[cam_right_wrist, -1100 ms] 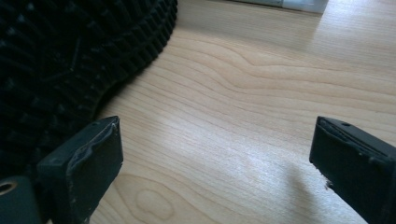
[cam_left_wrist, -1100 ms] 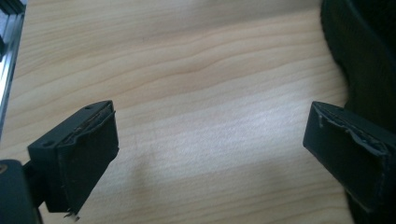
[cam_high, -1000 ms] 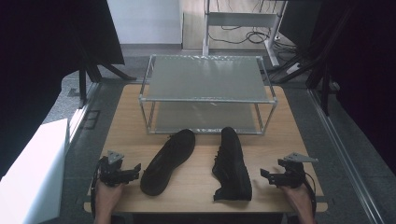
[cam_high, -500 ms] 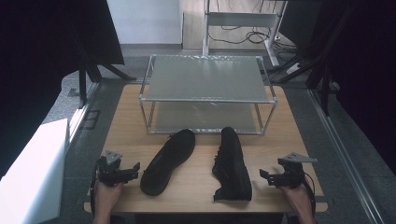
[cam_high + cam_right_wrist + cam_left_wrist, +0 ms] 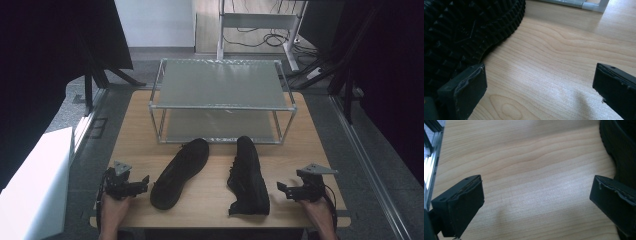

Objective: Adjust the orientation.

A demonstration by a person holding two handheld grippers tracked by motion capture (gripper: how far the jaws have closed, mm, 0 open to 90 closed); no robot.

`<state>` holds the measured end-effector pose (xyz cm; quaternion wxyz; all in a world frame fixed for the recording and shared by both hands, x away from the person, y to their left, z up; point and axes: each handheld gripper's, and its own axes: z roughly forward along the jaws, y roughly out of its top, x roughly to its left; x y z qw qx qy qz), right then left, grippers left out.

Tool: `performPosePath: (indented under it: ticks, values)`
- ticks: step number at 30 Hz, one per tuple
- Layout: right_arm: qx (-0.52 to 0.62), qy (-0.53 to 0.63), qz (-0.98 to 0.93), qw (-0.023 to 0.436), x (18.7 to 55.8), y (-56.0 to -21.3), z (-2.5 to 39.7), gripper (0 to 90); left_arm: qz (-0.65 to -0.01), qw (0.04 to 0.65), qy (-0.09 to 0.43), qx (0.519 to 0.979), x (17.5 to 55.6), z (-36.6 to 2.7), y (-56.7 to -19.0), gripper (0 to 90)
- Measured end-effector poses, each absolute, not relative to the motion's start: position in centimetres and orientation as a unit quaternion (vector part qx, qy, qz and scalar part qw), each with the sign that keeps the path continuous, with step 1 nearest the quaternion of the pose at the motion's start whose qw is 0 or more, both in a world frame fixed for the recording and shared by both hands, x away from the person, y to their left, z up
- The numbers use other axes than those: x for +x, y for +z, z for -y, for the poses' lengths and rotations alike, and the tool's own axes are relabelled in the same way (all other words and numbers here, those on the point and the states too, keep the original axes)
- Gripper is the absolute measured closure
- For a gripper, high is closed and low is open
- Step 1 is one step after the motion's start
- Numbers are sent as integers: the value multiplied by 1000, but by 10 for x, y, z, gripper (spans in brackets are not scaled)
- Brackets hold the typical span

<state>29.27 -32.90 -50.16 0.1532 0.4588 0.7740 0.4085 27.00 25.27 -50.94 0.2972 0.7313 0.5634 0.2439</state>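
Two black shoes are lying side by side on the worktop (image 5: 210,200), in front of the rack (image 5: 222,100). The left shoe (image 5: 180,172) is lying at a slant, its far end pointing up and right towards the rack's lower shelf, its near end closer to the left gripper (image 5: 142,184). The right shoe (image 5: 248,175) is lying on its side, lengthwise, its far end almost touching the rack's front rail. In the right gripper view its ribbed sole (image 5: 461,32) is facing the camera, resting on the wood just beyond the left-hand jaw.

The left gripper is sitting low over the worktop's near left corner, just beside the left shoe but apart from it. In the left gripper view its jaws are standing wide apart with bare wood between them, grasping nothing; the left shoe's edge (image 5: 616,150) is showing at the right, behind the right-hand jaw, and a rack rail (image 5: 430,157) is running along the left edge.

The right gripper (image 5: 282,190) is sitting near the worktop's near right corner, just beside the right shoe, pointing towards it. Its jaws are also spread wide, released, with only wood grain between them. A pale rack rail (image 5: 579,3) is crossing the top of that view.

The rack is a metal frame with two grey shelves, standing at the worktop's far side. A hand is holding each gripper from the worktop's near edge.
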Motion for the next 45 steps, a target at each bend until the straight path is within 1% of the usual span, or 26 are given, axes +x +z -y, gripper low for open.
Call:
performPosePath:
  ticks: [8, 16, 24, 34, 45]
  values:
    - [460, 412, -772, 150, 292, -501, 330, 0, -537, 296, 219, 759, 270, -242, -512, 0]
    - [459, 413, -772, 148, 293, -501, 330, 0, -523, 294, 222, 769, 266, -234, -509, 9]
    - [460, 413, -772, 148, 292, -501, 330, 0, -498, 289, 223, 787, 262, -212, -507, 9]
    - [460, 413, -772, 150, 293, -501, 330, 0, -472, 298, 208, 803, 261, -187, -507, 0]
    - [461, 411, -772, 149, 293, -502, 330, 0, -459, 302, 206, 810, 262, -168, -508, 0]
